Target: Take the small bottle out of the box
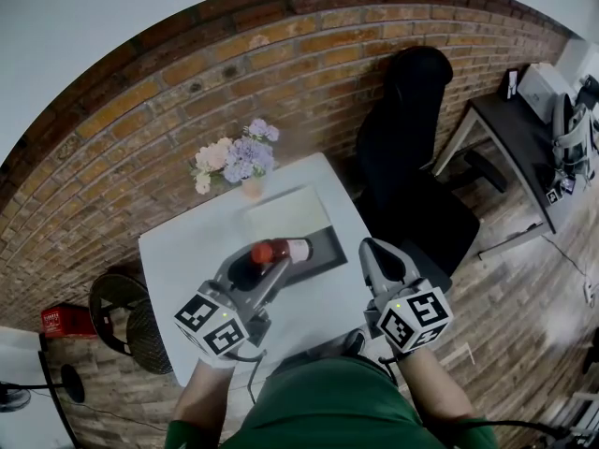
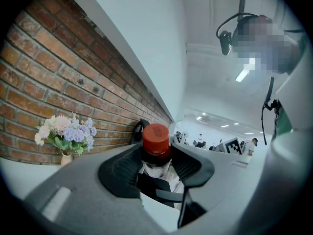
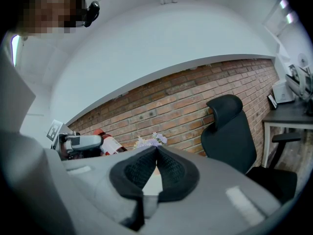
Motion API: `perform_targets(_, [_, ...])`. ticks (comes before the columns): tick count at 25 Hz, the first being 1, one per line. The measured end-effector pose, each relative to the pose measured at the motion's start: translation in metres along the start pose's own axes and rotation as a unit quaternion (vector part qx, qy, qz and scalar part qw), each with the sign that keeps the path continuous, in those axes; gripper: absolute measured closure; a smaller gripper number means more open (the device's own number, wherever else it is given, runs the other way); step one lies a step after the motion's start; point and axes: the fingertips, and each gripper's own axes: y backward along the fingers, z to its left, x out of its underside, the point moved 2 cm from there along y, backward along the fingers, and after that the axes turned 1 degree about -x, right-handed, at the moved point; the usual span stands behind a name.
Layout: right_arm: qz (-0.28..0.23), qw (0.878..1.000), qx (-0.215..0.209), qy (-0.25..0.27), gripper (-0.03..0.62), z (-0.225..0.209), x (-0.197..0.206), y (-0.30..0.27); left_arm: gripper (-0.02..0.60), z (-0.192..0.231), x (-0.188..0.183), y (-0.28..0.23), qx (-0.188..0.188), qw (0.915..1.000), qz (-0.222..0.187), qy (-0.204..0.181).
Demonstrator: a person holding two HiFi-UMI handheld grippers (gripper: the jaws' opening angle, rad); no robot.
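A small dark bottle point(image 1: 265, 251) with a red cap and a white label is held in my left gripper point(image 1: 267, 267), which is shut on it just above the table. In the left gripper view the bottle point(image 2: 156, 153) stands between the two black pads point(image 2: 122, 173), its red cap rising past them. The open box point(image 1: 318, 244), with a dark inside and a pale lid behind it, lies on the white table point(image 1: 178, 260) right beyond the bottle. My right gripper point(image 1: 376, 251) hovers at the table's right edge, its jaws point(image 3: 156, 155) shut on nothing. The right gripper view also catches the bottle point(image 3: 108, 143) at its left.
A vase of pastel flowers point(image 1: 239, 162) stands at the table's far edge against the brick wall. A black office chair point(image 1: 412, 148) sits to the right of the table. A dark desk with equipment point(image 1: 533, 129) is at far right. A wire basket point(image 1: 122, 316) stands on the floor at left.
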Motion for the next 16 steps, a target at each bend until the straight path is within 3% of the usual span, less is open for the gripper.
perform_targets(16, [0.003,1.000,0.012,0.001,0.591,-0.0011,0.0024,-0.0025,0.380,0.0072,0.0063,0.0011,0.000,0.9999,0.009,0.008])
